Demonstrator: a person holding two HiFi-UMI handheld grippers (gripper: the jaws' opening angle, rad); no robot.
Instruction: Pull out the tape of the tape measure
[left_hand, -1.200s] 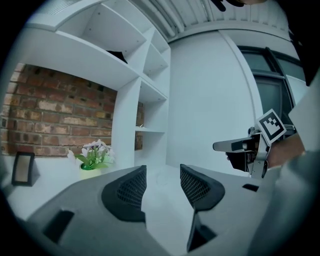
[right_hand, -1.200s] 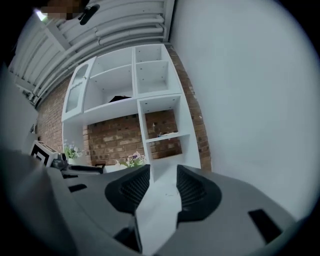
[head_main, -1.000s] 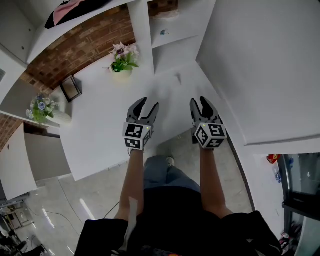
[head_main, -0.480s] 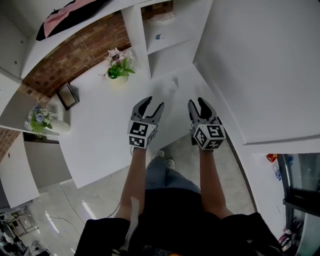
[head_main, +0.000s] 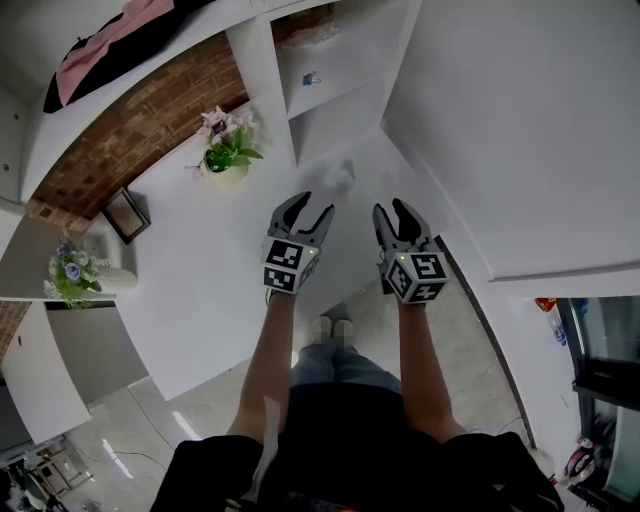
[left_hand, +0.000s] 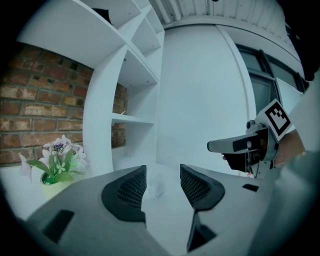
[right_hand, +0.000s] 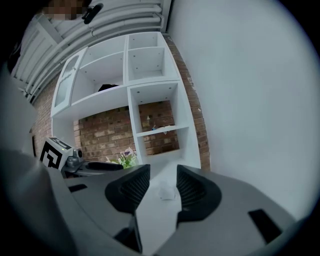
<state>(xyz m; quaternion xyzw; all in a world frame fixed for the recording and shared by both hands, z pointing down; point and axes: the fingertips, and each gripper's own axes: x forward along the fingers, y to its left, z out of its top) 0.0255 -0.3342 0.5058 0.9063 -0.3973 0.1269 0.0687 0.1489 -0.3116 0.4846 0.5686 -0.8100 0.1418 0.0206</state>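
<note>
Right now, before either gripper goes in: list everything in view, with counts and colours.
table: 1, white, under both grippers
small object: 1, pale, blurred, on the table ahead of both grippers; probably the tape measure
pink-flower pot: 1, on the table beside the shelf unit
blue-flower pot: 1, far left
picture frame: 1, dark, between the two pots
shelf unit: 1, white, at the table's back
cloth: 1, pink and black, on the top shelf
brick wall: red-brown, behind the table
left gripper: jaws apart, empty
right gripper: jaws apart, empty
</note>
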